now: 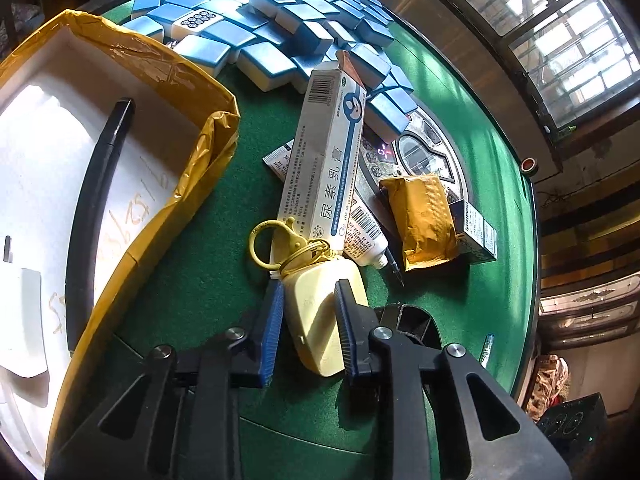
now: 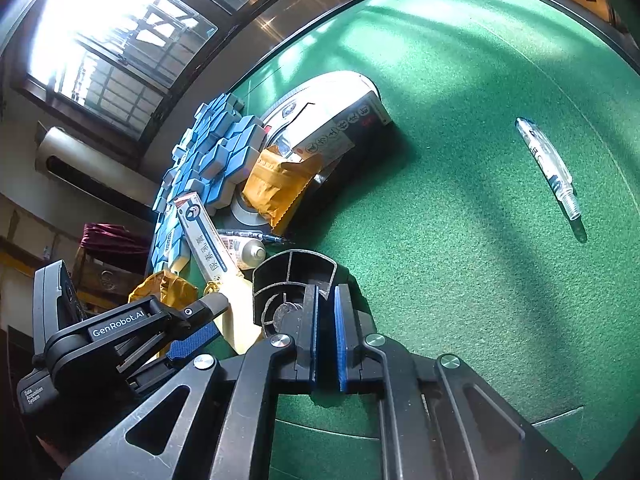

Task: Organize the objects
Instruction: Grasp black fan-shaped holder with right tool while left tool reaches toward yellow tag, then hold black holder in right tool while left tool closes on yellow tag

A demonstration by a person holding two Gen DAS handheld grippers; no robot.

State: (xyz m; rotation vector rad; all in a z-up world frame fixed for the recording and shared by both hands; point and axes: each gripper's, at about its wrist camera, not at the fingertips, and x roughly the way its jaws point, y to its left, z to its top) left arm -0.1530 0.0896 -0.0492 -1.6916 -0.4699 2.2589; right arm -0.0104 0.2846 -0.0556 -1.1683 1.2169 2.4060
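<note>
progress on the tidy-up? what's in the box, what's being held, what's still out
Done: only a black pen lies in the yellow-lined box. In hand: left gripper is around the cream case with the yellow keyring; right gripper is clamped on a black plastic piece. Left: ointment carton, tube, yellow packet, clear pen, mahjong tiles.

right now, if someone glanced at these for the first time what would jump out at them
Probably the heap of blue-backed mahjong tiles piled at the far side of the green felt table. Next, the left tongs closed around a cream case on a yellow key ring, right beside the long white ointment box. To their left sits a white box wrapped in yellow tape, a black pen inside.
</note>
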